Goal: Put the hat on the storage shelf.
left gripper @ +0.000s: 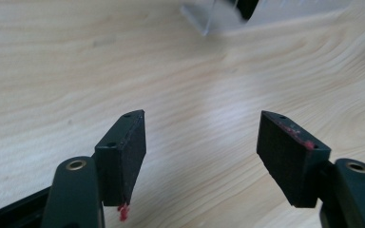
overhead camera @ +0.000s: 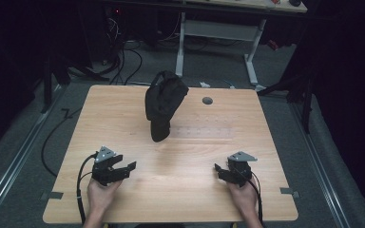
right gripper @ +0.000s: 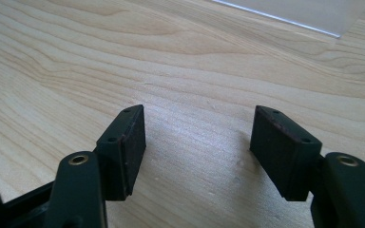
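Both claws, the left gripper (overhead camera: 126, 169) and right gripper (overhead camera: 220, 171), are gaping wide with nothing between their jaws, resting low near the wooden table's (overhead camera: 180, 190) front edge, well apart from the dark bag (overhead camera: 163, 105) slumping mid-table, its details lost in shadow.

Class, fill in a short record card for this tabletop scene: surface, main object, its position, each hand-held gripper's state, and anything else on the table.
surface: light wooden table
main object: black crumpled fabric bag
object position: far half of the table, near its middle, apart from both grippers
left hand-held gripper: open, jaws spread over bare wood, holding nothing
right hand-held gripper: open, jaws spread over bare wood, holding nothing
other detail: small round grey grommet hole to the right of the bag
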Motion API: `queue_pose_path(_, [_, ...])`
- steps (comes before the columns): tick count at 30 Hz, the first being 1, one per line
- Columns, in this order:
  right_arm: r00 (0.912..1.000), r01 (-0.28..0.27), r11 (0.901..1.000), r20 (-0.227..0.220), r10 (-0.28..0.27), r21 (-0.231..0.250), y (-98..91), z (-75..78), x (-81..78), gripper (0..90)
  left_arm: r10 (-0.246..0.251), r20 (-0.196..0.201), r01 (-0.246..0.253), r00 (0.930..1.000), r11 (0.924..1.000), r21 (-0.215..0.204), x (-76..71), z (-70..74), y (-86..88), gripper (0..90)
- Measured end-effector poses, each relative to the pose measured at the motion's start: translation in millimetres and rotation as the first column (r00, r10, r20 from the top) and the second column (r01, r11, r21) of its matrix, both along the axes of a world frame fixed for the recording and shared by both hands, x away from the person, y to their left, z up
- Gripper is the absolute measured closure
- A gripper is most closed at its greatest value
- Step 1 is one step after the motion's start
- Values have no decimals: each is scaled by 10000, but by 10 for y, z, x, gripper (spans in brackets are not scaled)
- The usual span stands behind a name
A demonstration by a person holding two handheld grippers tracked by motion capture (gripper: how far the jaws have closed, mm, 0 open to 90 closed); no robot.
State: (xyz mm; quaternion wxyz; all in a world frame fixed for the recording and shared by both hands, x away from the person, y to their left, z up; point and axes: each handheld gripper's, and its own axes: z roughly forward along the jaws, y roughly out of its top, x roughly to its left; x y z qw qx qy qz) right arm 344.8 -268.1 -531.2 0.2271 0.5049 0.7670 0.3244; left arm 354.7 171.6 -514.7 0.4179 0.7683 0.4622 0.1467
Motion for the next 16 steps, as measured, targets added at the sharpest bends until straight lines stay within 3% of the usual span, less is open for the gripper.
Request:
queue_pose_path(4, [10000, 2, 10000, 0, -2, -1, 0, 0, 0, 368, 256, 81, -261, 9996, 9963, 818, 2, -143, -36, 330])
queue_pose_path(8, [10000, 8, 10000, -5, -8, -5, 0, 0, -1, 368, 338, 220, -368, 9992, 9869, 1569, -7, -215, -88, 313])
queue_pose_path(16, [10000, 16, 10000, -1, -16, -3, 1, 0, 0, 368, 325, 176, -348, 9993, 9872, 1556, -7, -217, -102, 292])
